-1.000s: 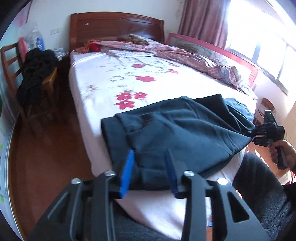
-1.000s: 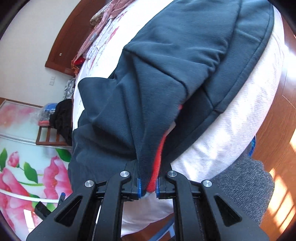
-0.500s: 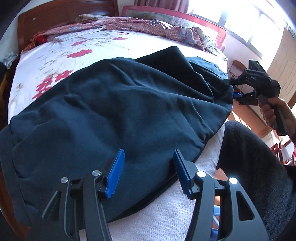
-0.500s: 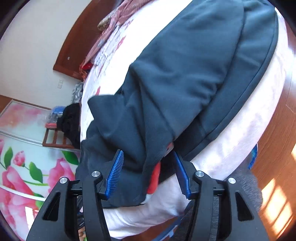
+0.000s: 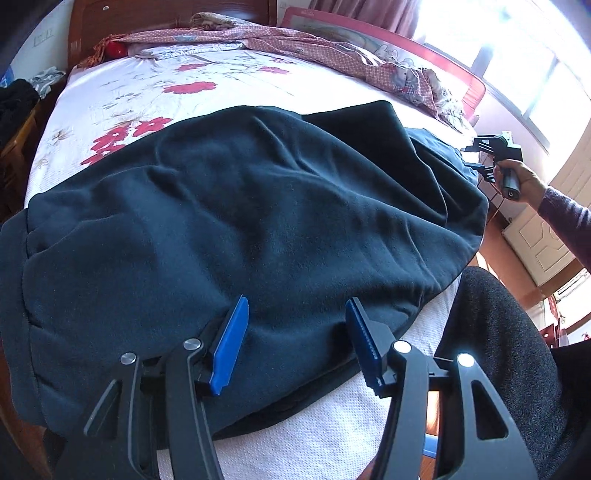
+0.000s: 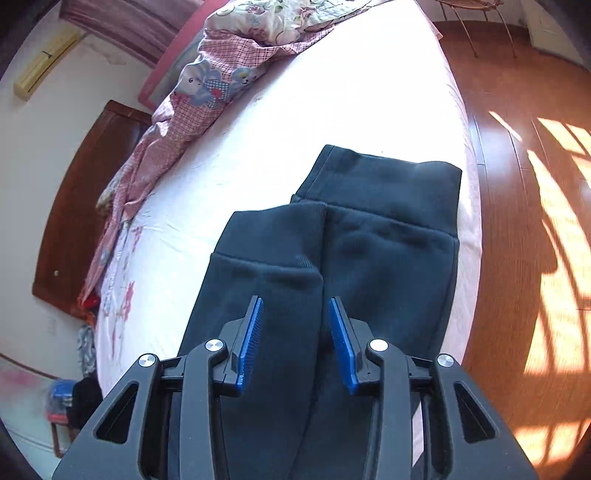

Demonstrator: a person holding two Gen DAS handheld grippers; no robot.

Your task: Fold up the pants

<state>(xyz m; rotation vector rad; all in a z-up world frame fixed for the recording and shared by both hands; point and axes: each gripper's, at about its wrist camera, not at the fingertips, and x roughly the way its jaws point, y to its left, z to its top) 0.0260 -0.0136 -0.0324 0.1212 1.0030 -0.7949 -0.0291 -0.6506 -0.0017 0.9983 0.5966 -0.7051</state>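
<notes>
Dark navy fleece pants lie across the near end of the bed. In the right wrist view the two leg cuffs lie side by side, pointing away. My left gripper is open, its blue pads just above the pants' near edge, holding nothing. My right gripper is open and empty over the legs; it also shows in the left wrist view, held in a hand at the pants' far right end.
The bed has a white sheet with red flowers. A pink patterned quilt lies bunched along the far side and the wooden headboard. Wooden floor runs beside the bed. The person's grey-trousered leg is at the right.
My right gripper opened, let go of the pants fabric and swung to look along the legs. My left gripper stayed open and moved in close over the pants.
</notes>
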